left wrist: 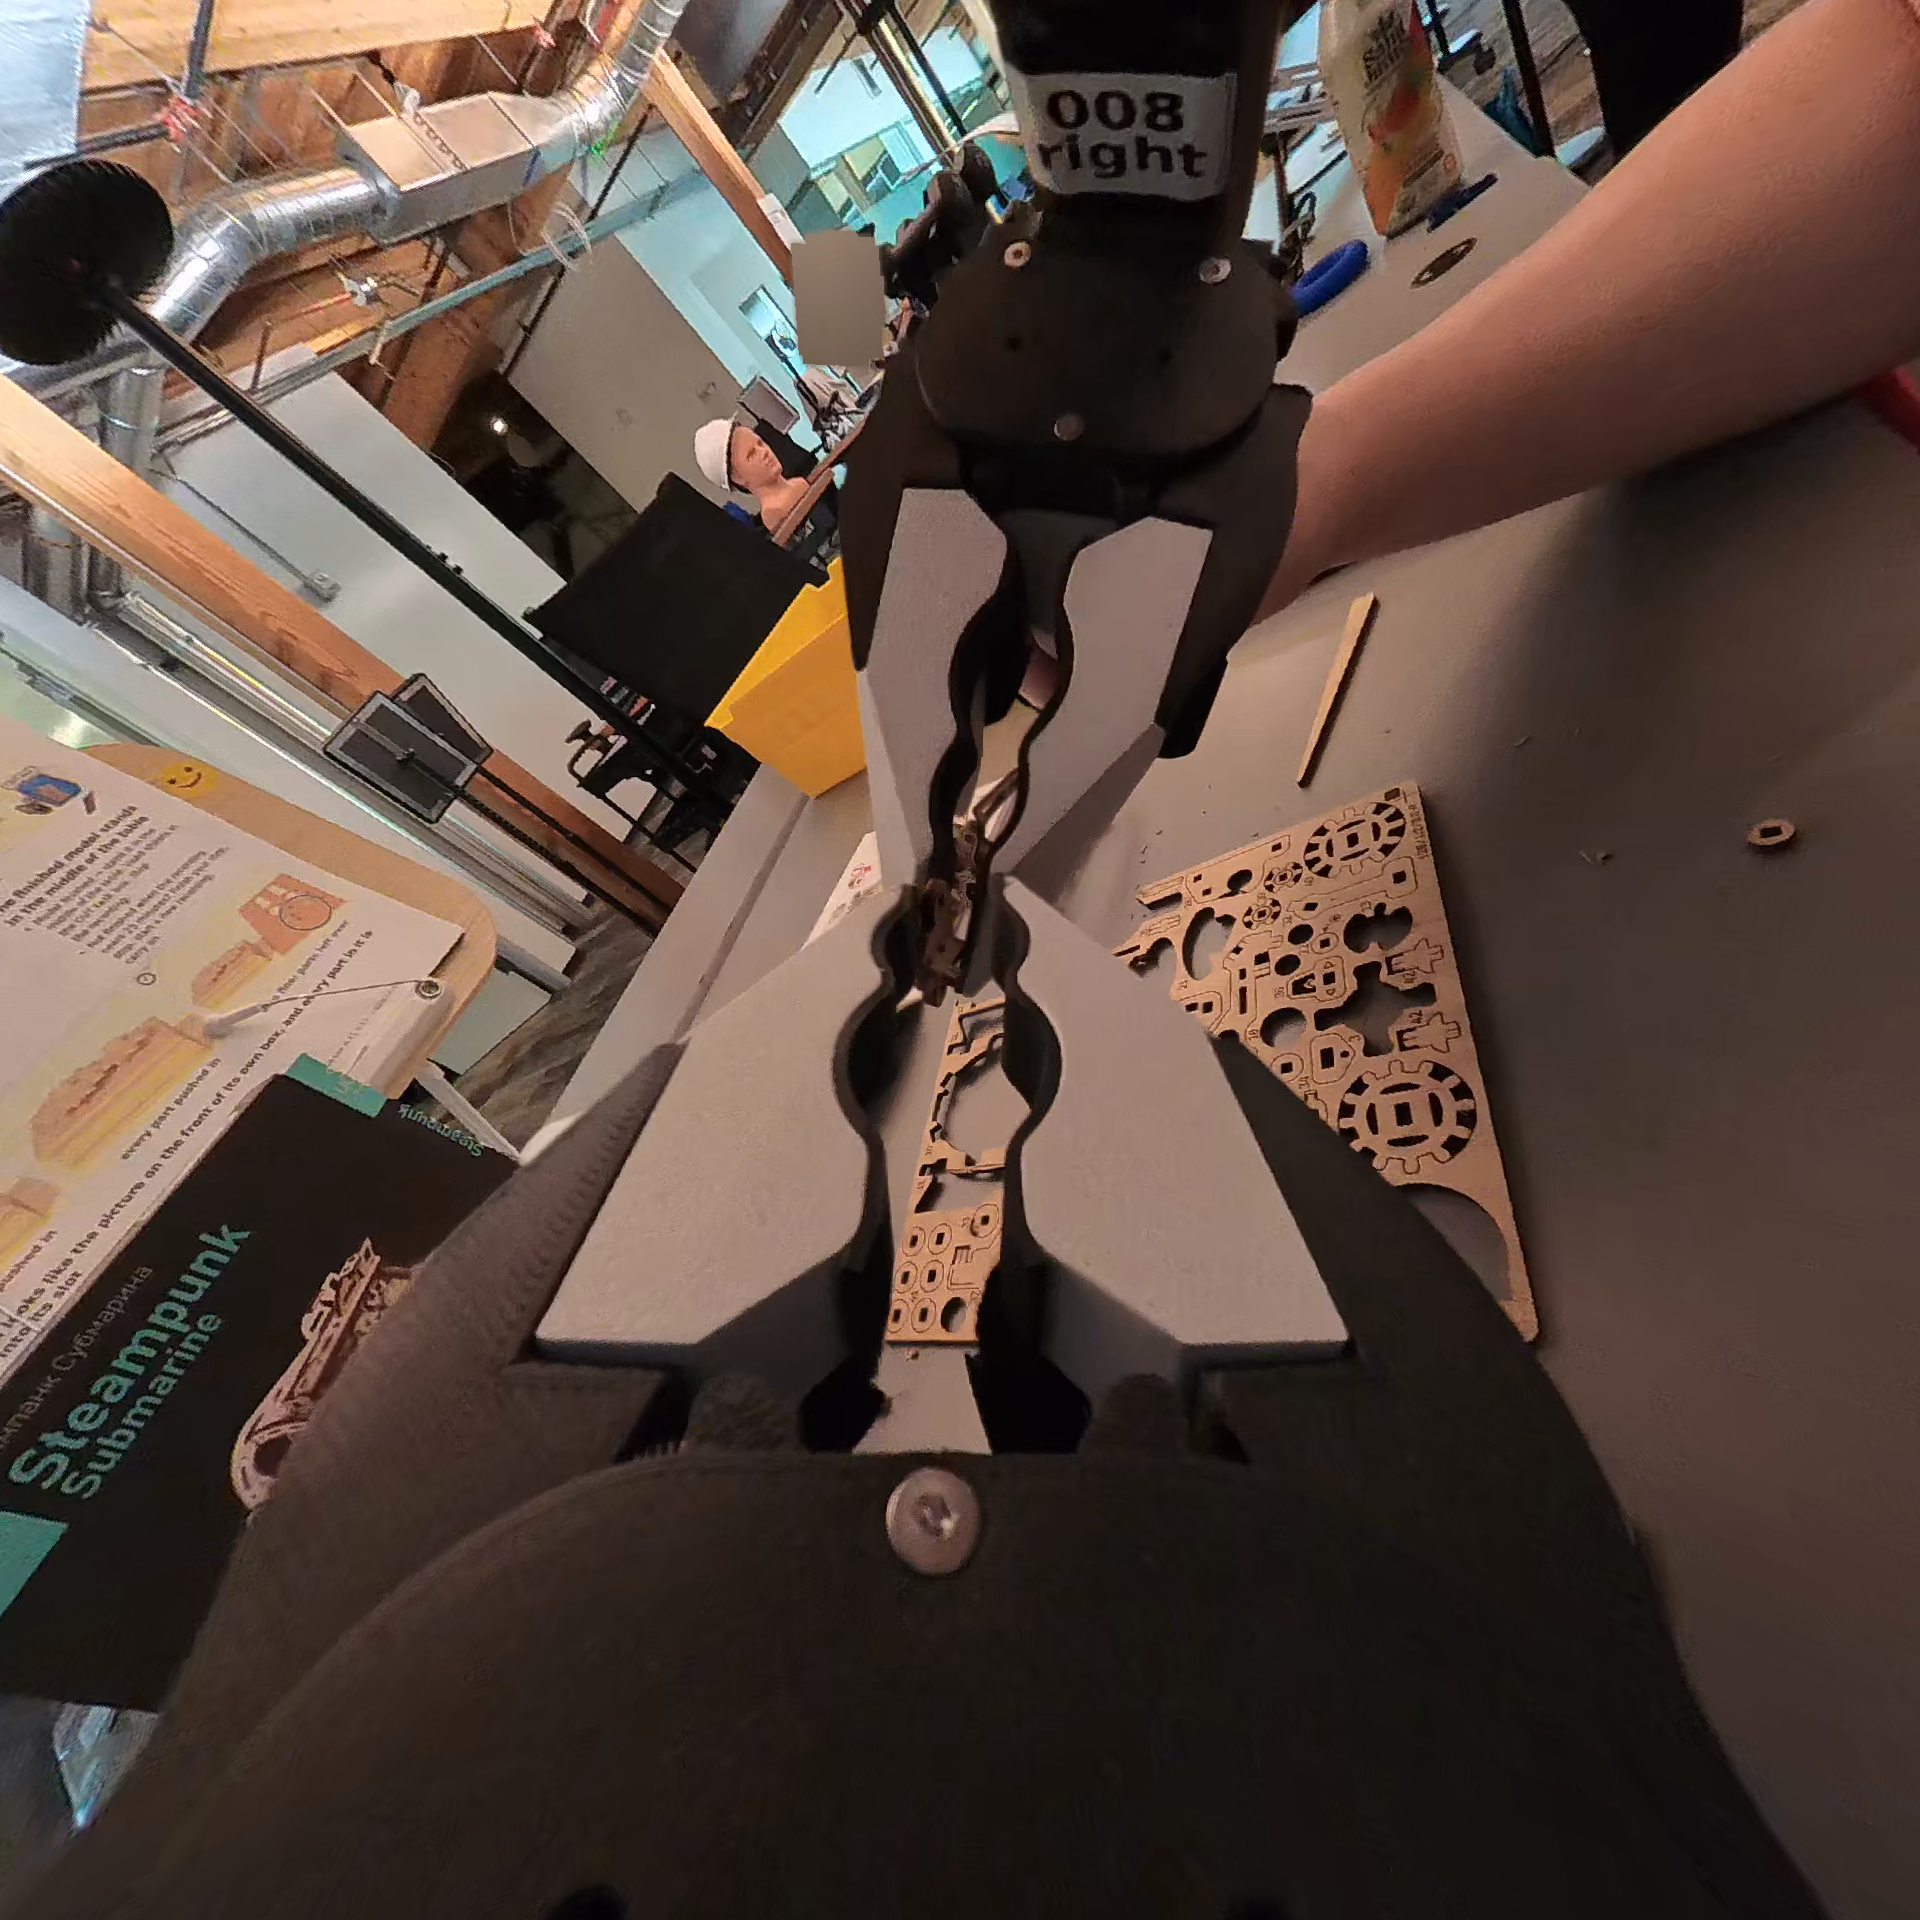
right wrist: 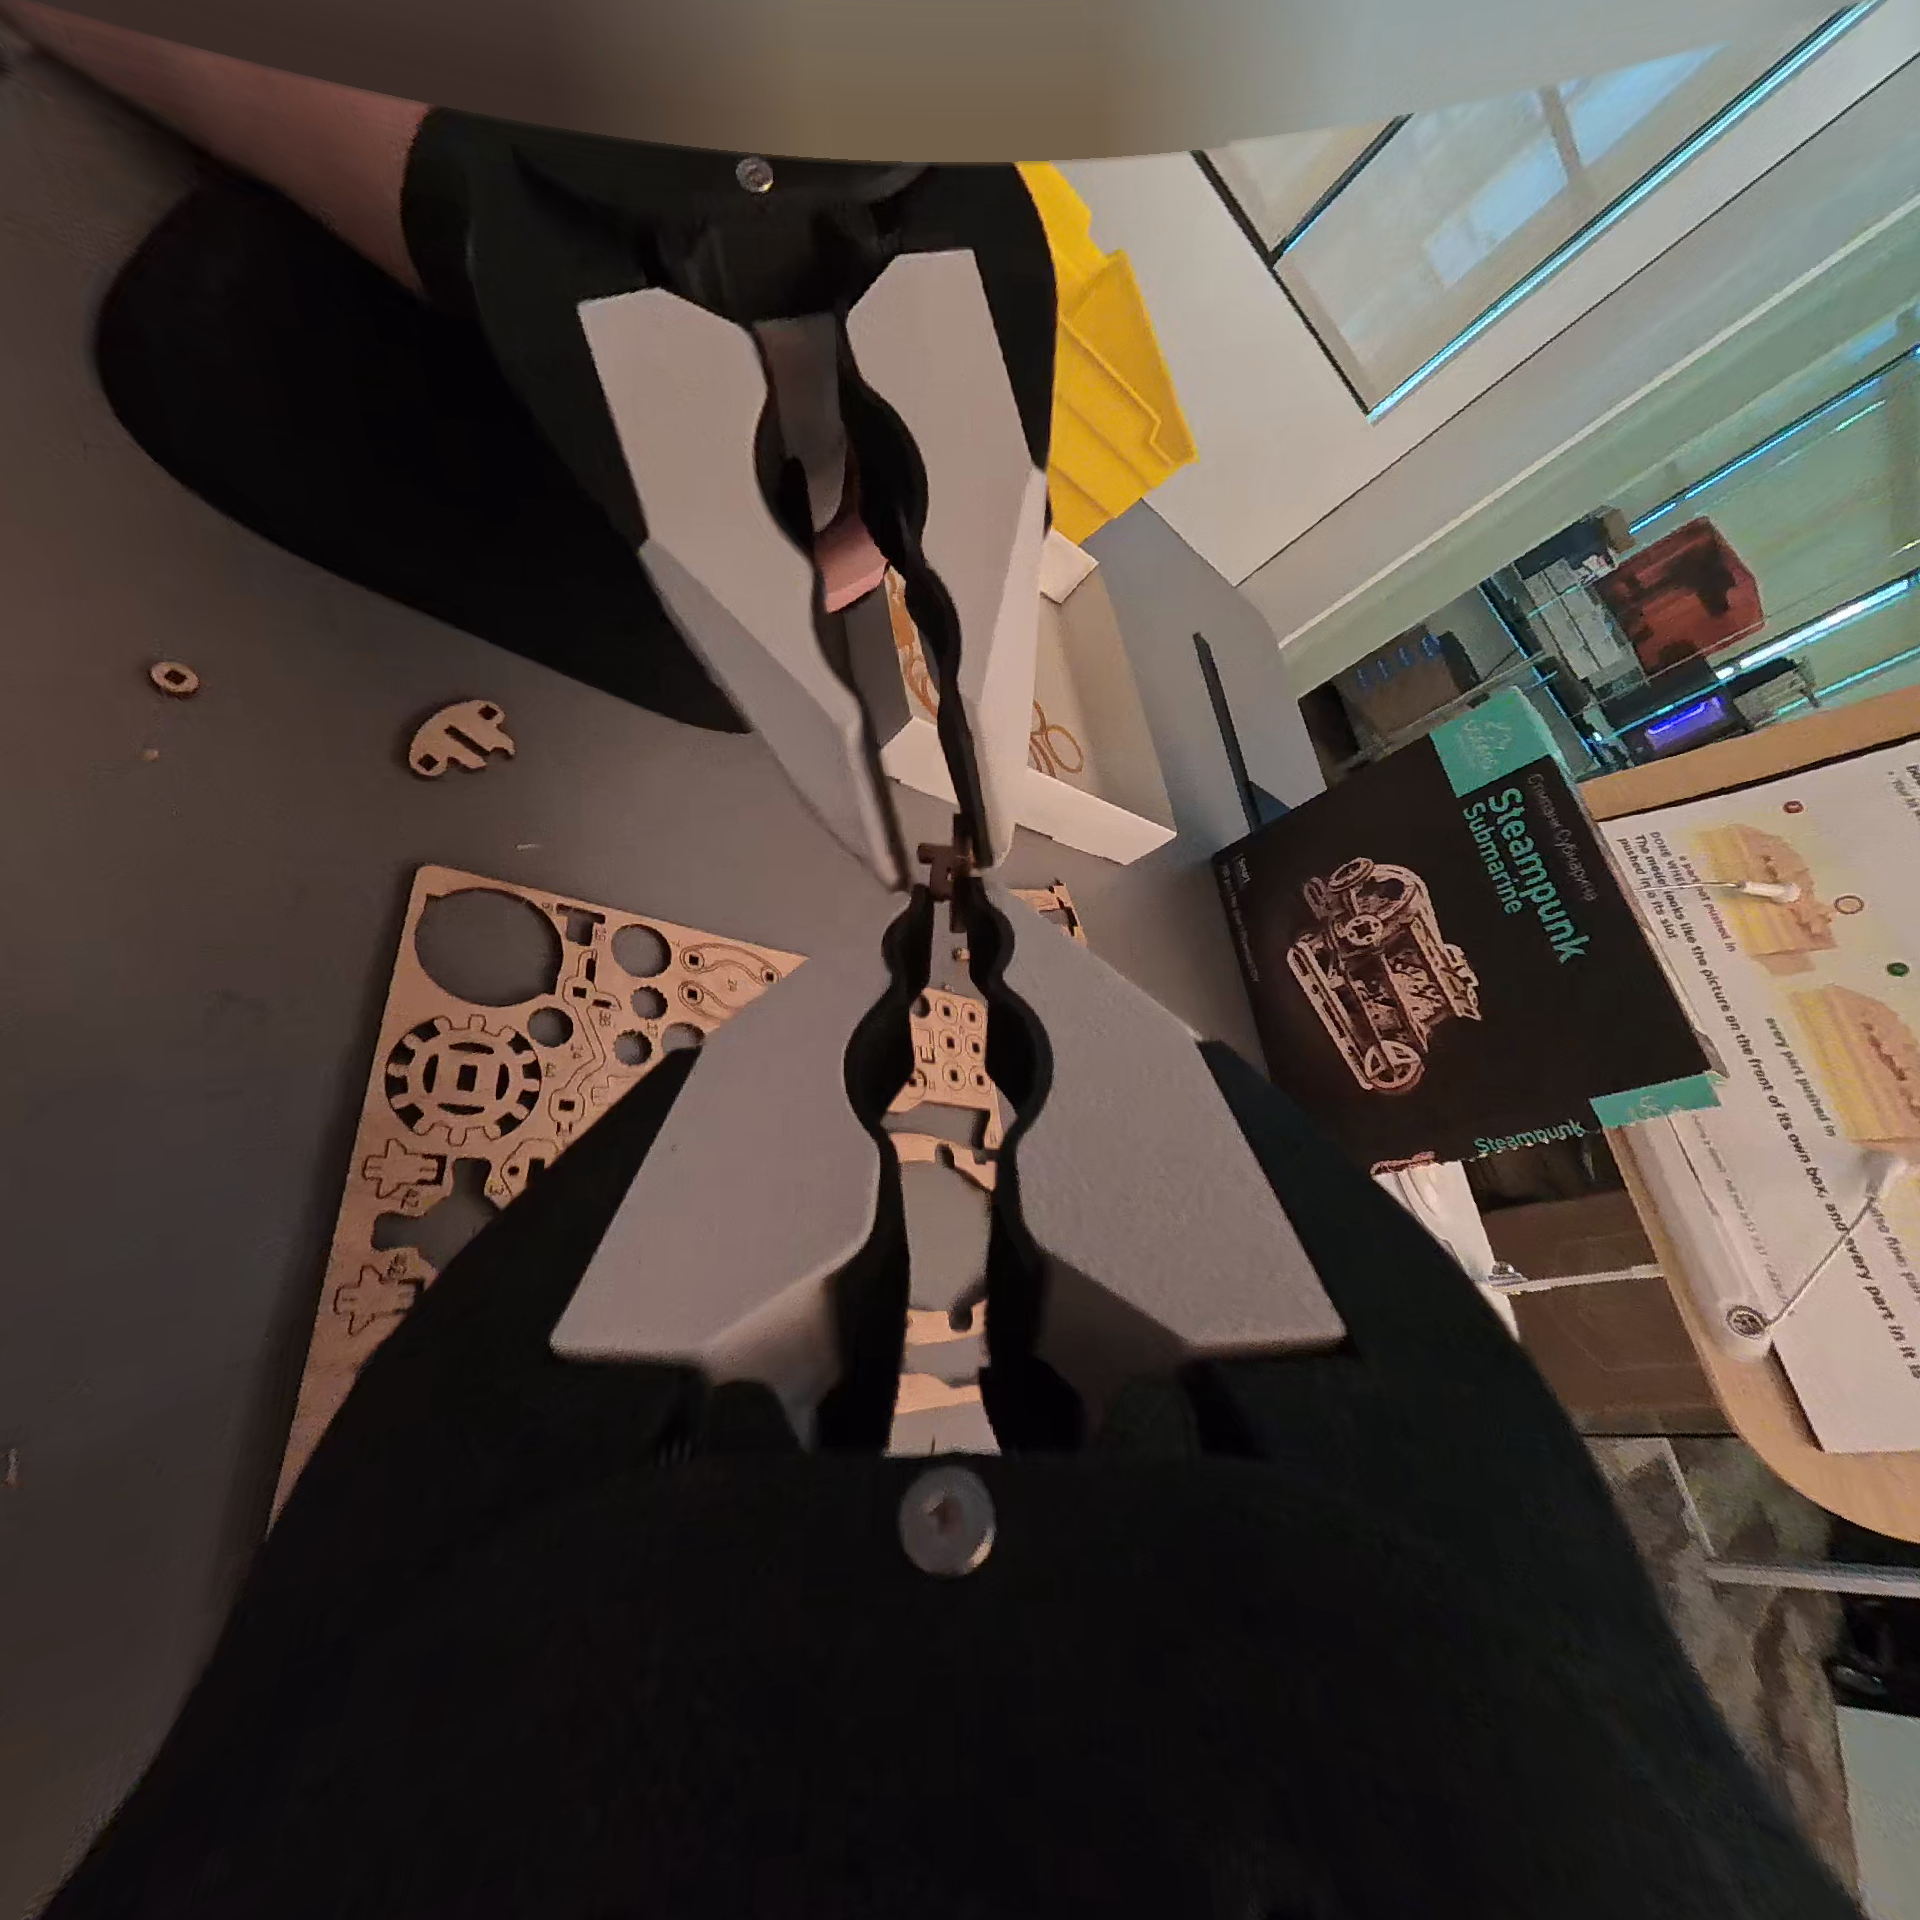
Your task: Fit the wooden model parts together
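Currently joining: left gripper [left wrist: 940,940] and right gripper [right wrist: 940,894] are meeting tip to tip above the tabletop [left wrist: 1662,1039], jaws of each clamping on a small wooden part [right wrist: 948,860]; next move likely needing slot alignment and a gentle push together.

Off my left gripper [left wrist: 940,935]: yellow bin [left wrist: 800,707] ahead-left, past edge of grey table [left wrist: 1662,1039]. Black box [left wrist: 208,1403] close left, instruction sheet [left wrist: 156,987] beyond it. Silver duct [left wrist: 260,239] high left. Mannequin head in white hard hat [left wrist: 743,457] far ahead-left, behind black monitor [left wrist: 675,582]. Bottle [left wrist: 1392,104] far ahead-right.

Off my right gripper [right wrist: 940,914]: box [right wrist: 1455,935] right, sheet [right wrist: 1818,1039] farther right, bin [right wrist: 1112,395] ahead-right, white box [right wrist: 1039,790] just ahead-right, window [right wrist: 1558,208] upper right.
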